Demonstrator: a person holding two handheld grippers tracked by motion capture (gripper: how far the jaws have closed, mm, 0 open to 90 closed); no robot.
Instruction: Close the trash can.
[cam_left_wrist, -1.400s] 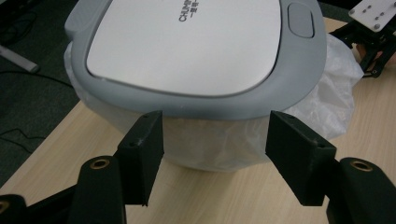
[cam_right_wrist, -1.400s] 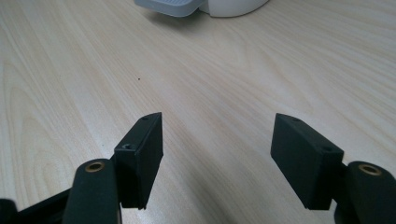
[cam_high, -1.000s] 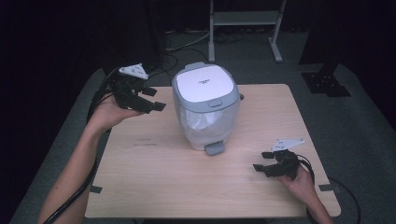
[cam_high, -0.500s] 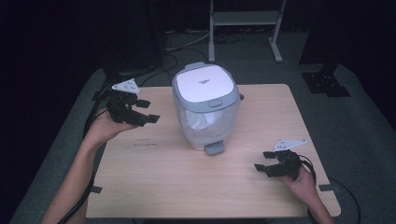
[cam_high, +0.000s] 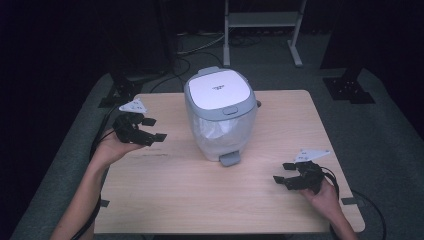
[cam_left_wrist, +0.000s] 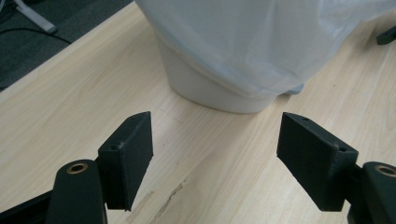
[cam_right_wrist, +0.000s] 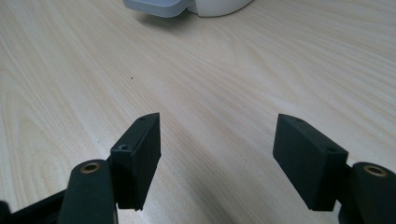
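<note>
A small white pedal bin (cam_high: 220, 115) with a grey-rimmed lid and a clear liner bag stands at the middle back of the wooden table (cam_high: 175, 200); its grey pedal (cam_high: 230, 159) faces the person. My left gripper (cam_high: 154, 129) hovers left of the bin and points at it. Its jaws have just been opening and stand open with nothing between them. The left gripper view looks between those jaws (cam_left_wrist: 215, 154) at the bin's white base (cam_left_wrist: 205, 88) and the hanging bag (cam_left_wrist: 261, 37). My right gripper (cam_high: 283, 172) rests low at the front right, open and empty (cam_right_wrist: 217, 154), facing the pedal (cam_right_wrist: 159, 5).
Behind the table a grey metal frame (cam_high: 260, 20) stands on the dark floor, with black stand feet (cam_high: 350, 90) at the right and cables (cam_high: 195, 50) at the back left. Bare wood lies in front of the bin between the two hands.
The left hand has sunk toward the table at the bin's left side and pulled a little toward the person. The right hand and the bin have kept still.
</note>
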